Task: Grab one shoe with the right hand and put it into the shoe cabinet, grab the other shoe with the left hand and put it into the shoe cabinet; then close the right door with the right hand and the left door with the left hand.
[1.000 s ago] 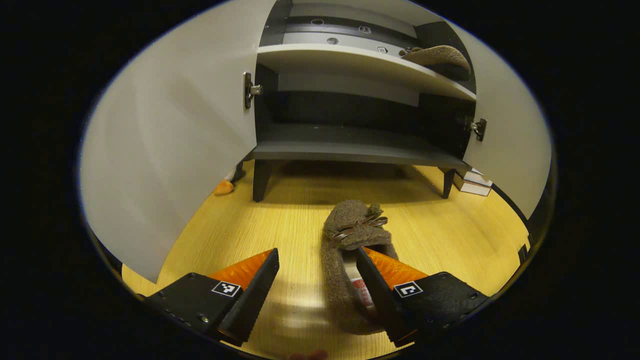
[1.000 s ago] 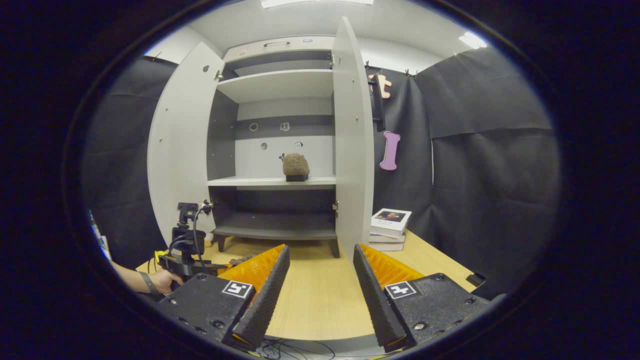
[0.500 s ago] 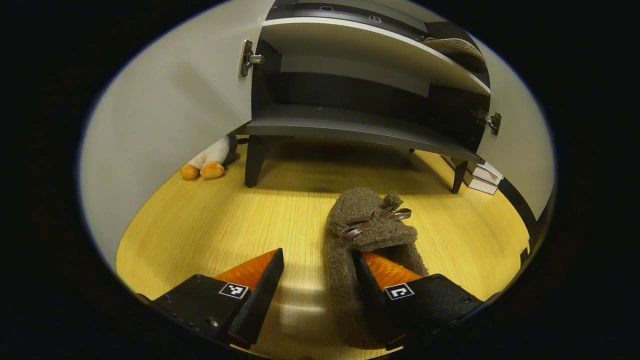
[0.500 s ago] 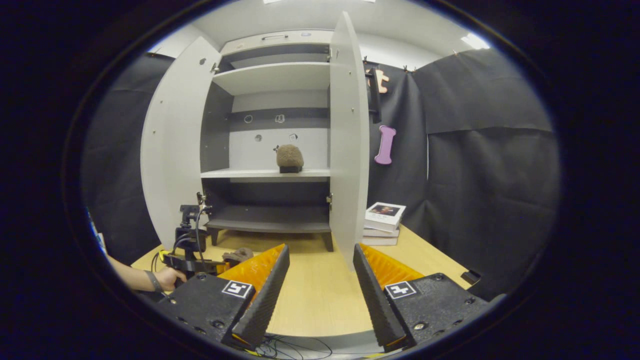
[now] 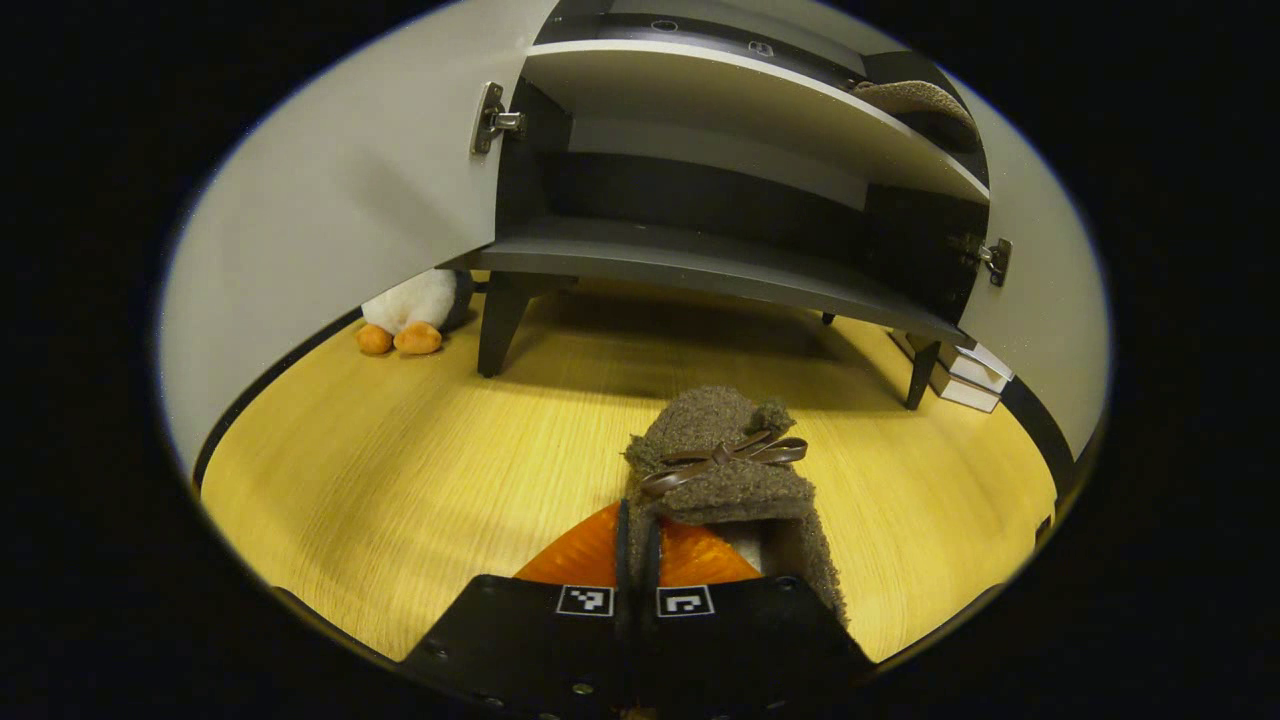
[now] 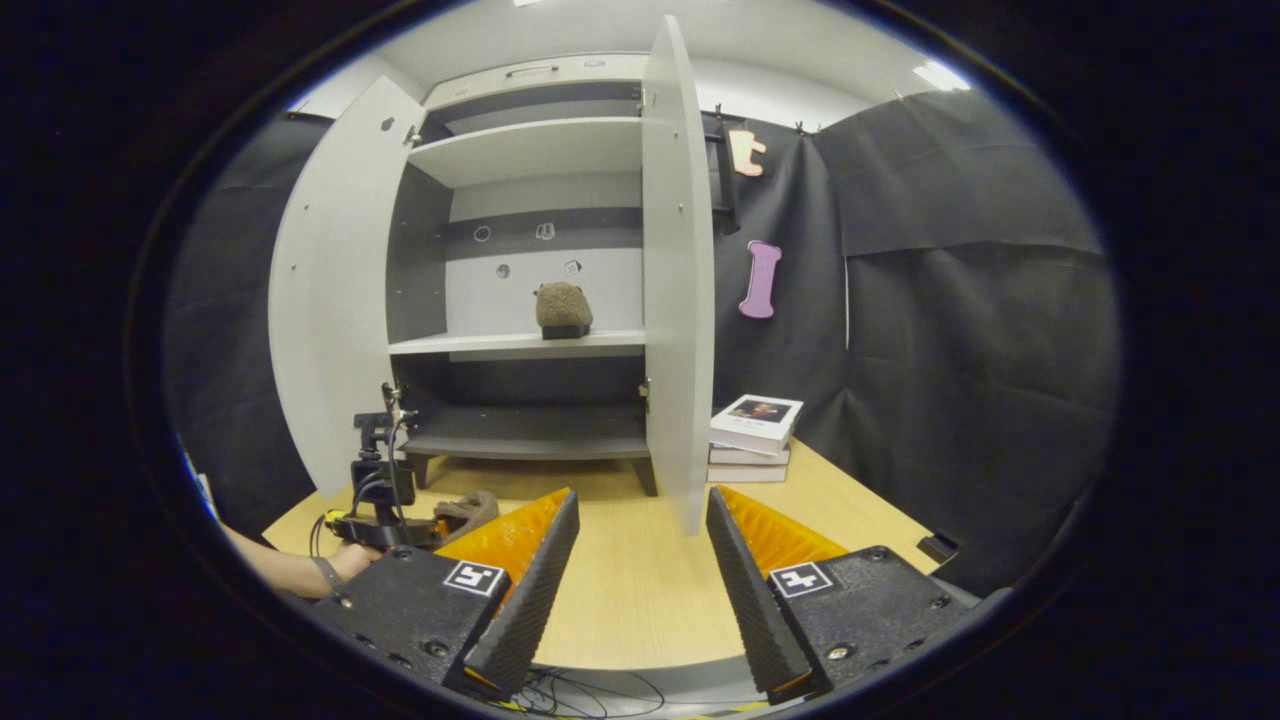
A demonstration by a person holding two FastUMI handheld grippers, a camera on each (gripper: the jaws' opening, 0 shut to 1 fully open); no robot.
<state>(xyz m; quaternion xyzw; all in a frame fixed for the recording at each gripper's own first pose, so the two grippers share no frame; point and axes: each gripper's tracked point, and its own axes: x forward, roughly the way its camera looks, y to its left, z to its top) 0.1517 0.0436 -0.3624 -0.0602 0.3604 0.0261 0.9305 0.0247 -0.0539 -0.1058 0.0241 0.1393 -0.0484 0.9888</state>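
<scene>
While left gripper (image 5: 634, 540) pinches near shoe's (image 5: 725, 470) collar wall on table (image 5: 420, 470), we see our right gripper (image 6: 640, 540) spread, holding nothing, facing cabinet (image 6: 530, 150). Other shoe (image 6: 563, 310) sits on middle shelf. Both doors (image 6: 675, 270) stand open. Books (image 6: 755, 435) beside cabinet.
</scene>
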